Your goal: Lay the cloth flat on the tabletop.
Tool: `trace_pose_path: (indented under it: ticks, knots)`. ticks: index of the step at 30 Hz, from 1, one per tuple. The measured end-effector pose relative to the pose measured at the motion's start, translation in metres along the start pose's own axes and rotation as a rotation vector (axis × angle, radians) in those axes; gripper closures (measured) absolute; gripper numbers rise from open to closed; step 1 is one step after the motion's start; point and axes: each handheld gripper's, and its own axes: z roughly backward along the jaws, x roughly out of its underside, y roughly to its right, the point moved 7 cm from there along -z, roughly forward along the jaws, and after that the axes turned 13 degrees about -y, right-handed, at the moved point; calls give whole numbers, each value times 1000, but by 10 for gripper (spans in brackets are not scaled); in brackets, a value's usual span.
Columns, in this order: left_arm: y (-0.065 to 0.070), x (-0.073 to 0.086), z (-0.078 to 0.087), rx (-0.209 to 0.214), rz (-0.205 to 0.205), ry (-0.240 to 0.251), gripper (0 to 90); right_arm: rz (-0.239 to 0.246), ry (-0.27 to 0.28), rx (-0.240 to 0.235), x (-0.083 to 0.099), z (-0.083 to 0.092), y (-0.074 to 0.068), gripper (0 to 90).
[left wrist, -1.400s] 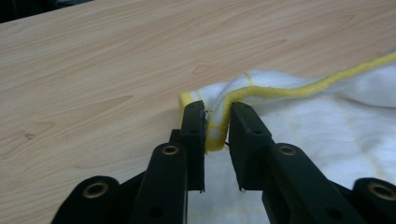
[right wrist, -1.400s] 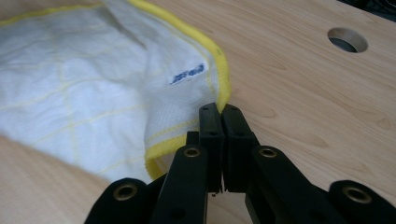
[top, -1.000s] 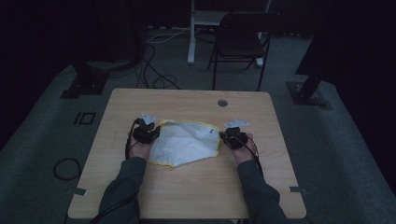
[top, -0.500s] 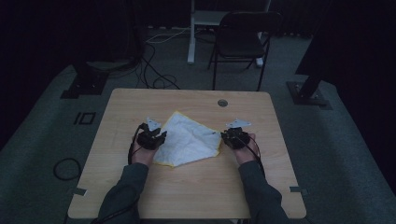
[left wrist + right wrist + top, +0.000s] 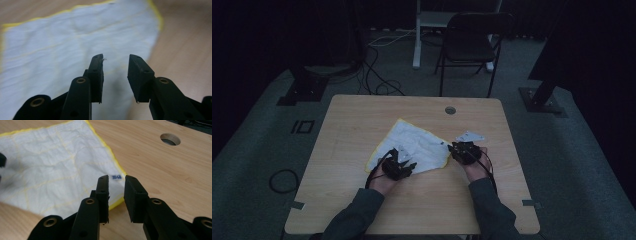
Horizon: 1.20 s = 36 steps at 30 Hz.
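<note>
— What does the surface look like?

— A pale wooden tabletop [image 5: 362, 200] with rounded corners and a round cable hole [image 5: 450, 110] near its far edge. A white cloth with a yellow hem [image 5: 414, 147] lies flat on it, a little left of the middle, turned so one corner points away from the person. In the right gripper view a small blue tag [image 5: 116, 177] sits at the cloth's near corner.

— And the grippers?

— The left gripper [image 5: 408, 166] is at the near left edge of the cloth; its jaws have just been opening and stand spread above the cloth, with nothing pinched. The right gripper [image 5: 451, 148] is at the cloth's right corner. Its jaws have just been opening too; they stand apart with the hem and tag corner beyond the tips, not pressed on it. Sleeved forearms come in from the near edge.

— What about the room?

— Dim. Dark grey carpet [image 5: 572, 170] all round, black drapes behind. A black folding chair [image 5: 472, 45] stands beyond the tabletop beside a white post [image 5: 417, 35]. Cables [image 5: 377, 75] trail over the floor at the far left, a coiled one [image 5: 282, 180] lies near the left side, and dark stand bases [image 5: 302, 87] sit at both far corners.
</note>
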Motion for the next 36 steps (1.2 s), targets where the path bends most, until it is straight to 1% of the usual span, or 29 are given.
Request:
trace_pose_path:
  ticks: [3, 4, 7, 9, 11, 12, 15, 17, 18, 20, 21, 23, 25, 26, 28, 31, 34, 36]
  knots:
    - [10, 1, -5, 25, -33, -11, 640, 4, -3, -8, 6, 0, -3, 735]
    - [13, 3, -7, 36, -35, -16, 637, 4, -4, -11, 8, 0, -4, 732]
    - [16, 6, -11, 51, -40, -29, 624, 0, -14, -24, 14, -1, -6, 728]
    - [17, 9, -13, 45, -58, -36, 611, -5, -11, -38, 17, -1, -7, 728]
    - [18, 11, -15, 37, -67, -44, 597, -9, -9, -46, 19, 0, -8, 725]
    - [18, 12, -16, 24, -74, -53, 586, -10, -9, -46, 20, 0, -8, 723]
    - [18, 15, -20, 9, -90, -71, 584, -15, -6, -52, 22, 2, -8, 717]
    - [17, 17, -22, -4, -96, -80, 583, -22, -1, -62, 23, 3, -9, 717]
    - [16, 17, -22, -2, -90, -77, 589, -28, 3, -70, 24, 4, -10, 717]
    - [14, 16, -23, -20, -88, -84, 633, -35, 12, -79, 25, 6, -10, 718]
    - [13, 16, -23, -24, -84, -87, 669, -38, 14, -81, 25, 7, -10, 718]
    - [13, 16, -23, -27, -83, -101, 750, -39, 17, -82, 26, 8, -10, 718]
    - [13, 14, -21, -27, -78, -105, 829, -44, 17, -85, 27, 8, -10, 719]
    - [13, 13, -19, -25, -78, -107, 848, -46, 15, -84, 28, 8, -9, 719]
    - [14, 11, -15, -15, -74, -97, 862, -51, 17, -88, 29, 8, -9, 720]
    - [17, 5, -8, 14, -75, -76, 866, -61, 17, -98, 30, 7, -9, 722]
    - [19, -1, 1, 56, -74, -45, 867, -60, 18, -98, 30, 7, -9, 722]
    - [17, -6, 8, 72, -72, -29, 867, -62, 19, -98, 30, 7, -9, 722]
